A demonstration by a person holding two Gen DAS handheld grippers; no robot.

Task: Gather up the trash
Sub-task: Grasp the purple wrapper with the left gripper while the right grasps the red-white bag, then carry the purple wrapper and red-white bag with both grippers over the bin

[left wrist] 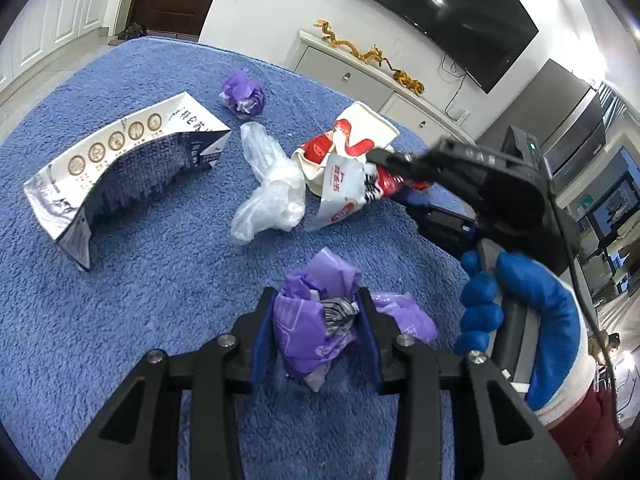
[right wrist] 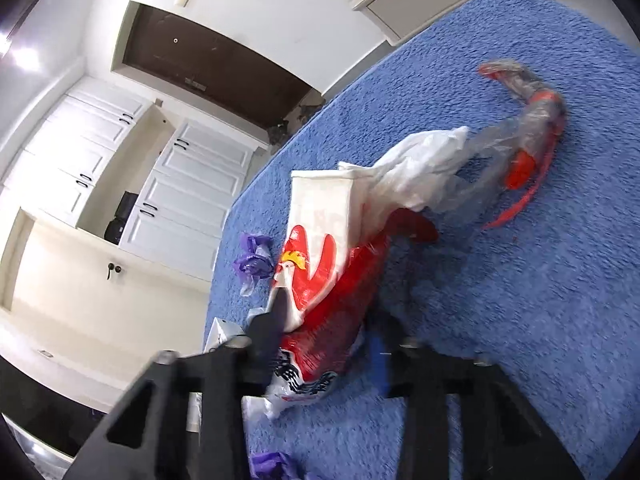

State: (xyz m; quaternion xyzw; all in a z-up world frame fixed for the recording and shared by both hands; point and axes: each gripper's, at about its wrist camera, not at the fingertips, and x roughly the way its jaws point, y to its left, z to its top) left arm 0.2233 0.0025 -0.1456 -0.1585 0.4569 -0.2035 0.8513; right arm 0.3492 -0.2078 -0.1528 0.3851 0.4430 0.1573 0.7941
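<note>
Two grips set: left gripper point(left wrist: 316, 322) fingers clamped on purple wrapper wad point(left wrist: 316, 320) at near edge of blue-towelled desk point(left wrist: 160, 260); right gripper point(right wrist: 328, 344) fingers pinching red-and-white snack bag point(right wrist: 324, 288) at desk centre. We advise lifting both straight up, keeping squeeze steady, avoiding snag on clear plastic bag point(left wrist: 272, 196). Bag shows Chinese characters, unreadable; folded carton point(left wrist: 120, 176) print likewise illegible.

A: What colours are on the table?
B: A blue fleecy cloth point(left wrist: 160, 300) covers it. The crumpled wrapper point(left wrist: 316, 320) is purple with white print.
A: And the packet point(left wrist: 352, 176)?
B: Red and white, black lettering. The carton point(left wrist: 120, 172) is navy and white with tan circles.
</note>
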